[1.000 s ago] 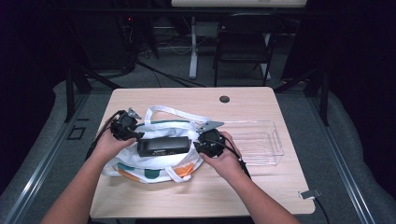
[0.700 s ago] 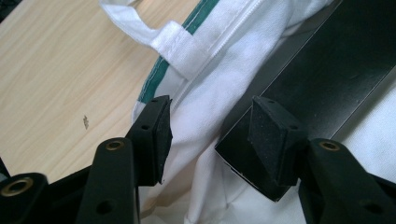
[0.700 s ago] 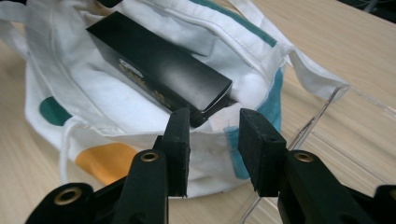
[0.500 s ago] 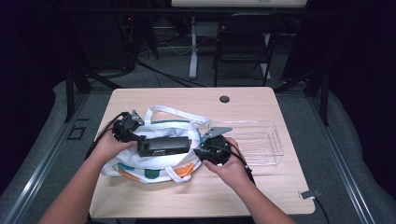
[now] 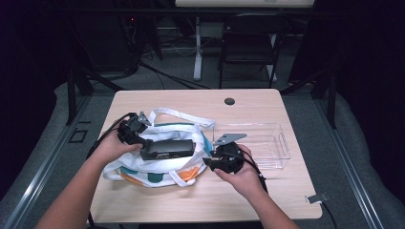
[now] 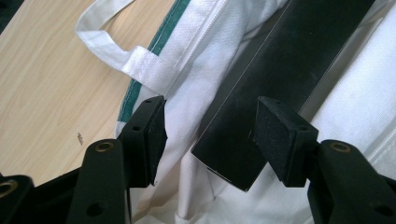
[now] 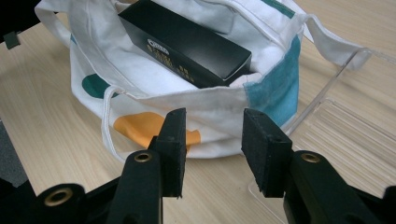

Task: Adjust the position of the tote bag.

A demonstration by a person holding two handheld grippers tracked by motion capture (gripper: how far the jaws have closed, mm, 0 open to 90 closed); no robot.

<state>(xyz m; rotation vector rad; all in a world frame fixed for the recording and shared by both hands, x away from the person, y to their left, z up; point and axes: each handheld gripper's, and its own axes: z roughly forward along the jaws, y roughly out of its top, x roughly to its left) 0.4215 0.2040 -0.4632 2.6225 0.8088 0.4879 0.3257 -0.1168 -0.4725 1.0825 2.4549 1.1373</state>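
Box: black box (image 7: 187, 44), long and rectangular with a small pale label on its side, lying across the open mouth of the white tote bag (image 5: 157, 162); one end sits between the left jaws, the other end points toward the right jaws.
Box handling: hard-edged and stiff by the look of it, probably card with a smooth finish, so likely light but a little slippery; best gripped across its narrow width near an end, flat pads on flat faces.
Bag handling: soft, limp cloth with teal and orange patches; it will fold and drag rather than hold shape, so the rim or a strap (image 6: 105, 42) is the place to pinch.
Left gripper (image 6: 210, 135): jaws spread, not clamped; the box corner lies in the gap close to one pad, the bag's zip edge lies against the other pad. Whether either pad actually touches is hard to tell.
Right gripper (image 7: 212, 140): jaws released and holding nothing, hovering just short of the bag's near rim, with the box end beyond and above the gap.
Tray: clear plastic tray (image 5: 267, 143) just beside the right jaws, next to the bag.
Hidden: the box's underside and what else, if anything, lies inside the bag; the label is too small to read.
Cut off: the far end of the box in the left gripper view; the tray's clear walls are faint against the table (image 5: 267, 200).
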